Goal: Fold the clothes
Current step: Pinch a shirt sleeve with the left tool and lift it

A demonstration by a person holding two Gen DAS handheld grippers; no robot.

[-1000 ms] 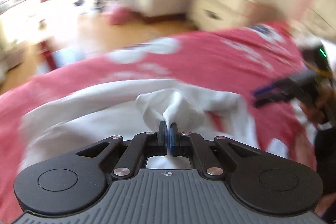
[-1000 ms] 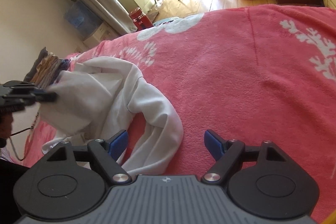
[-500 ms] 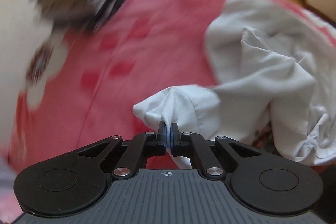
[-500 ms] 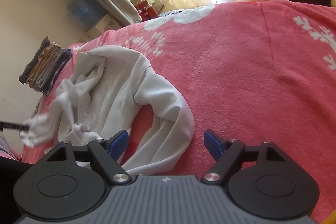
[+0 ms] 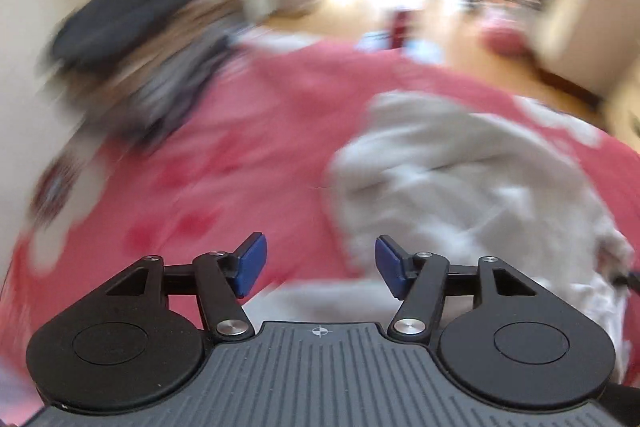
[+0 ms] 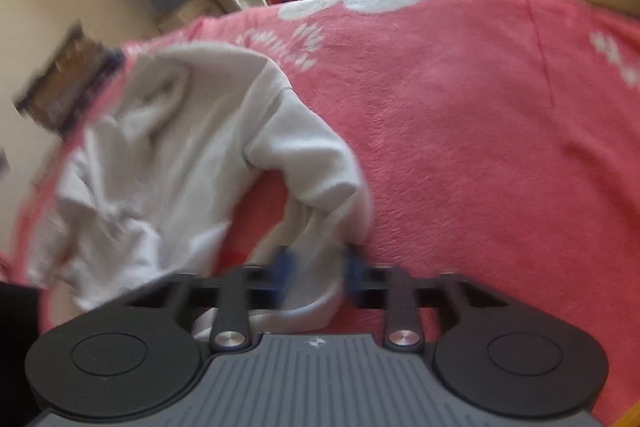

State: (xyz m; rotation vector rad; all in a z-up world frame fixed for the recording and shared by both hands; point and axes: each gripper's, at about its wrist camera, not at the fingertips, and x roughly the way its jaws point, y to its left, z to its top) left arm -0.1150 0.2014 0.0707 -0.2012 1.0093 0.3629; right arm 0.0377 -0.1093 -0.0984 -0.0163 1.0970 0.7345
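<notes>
Across the middle of both views the white garment (image 6: 192, 155) is lying rumpled on the pink blanket (image 6: 480, 147), so honestly the folding is barely getting going. No neat fold is showing anywhere yet, just bunched cloth with a sleeve-like loop curling toward the bottom of the right view.

Left tool (image 5: 318, 265) is standing open with nothing between its blue pads; its jaws have just been opening, and the garment (image 5: 460, 187) is sitting off to the right of the frame, free of it.

Right tool (image 6: 318, 267) is blurry, but its jaws have just been closing and they're looking pinched on that loop of cloth at the bottom centre.

Folded stack (image 6: 68, 87) is already sitting at the upper left, so I'm guessing earlier pieces are done. Spreading and folding this one is still all left.
</notes>
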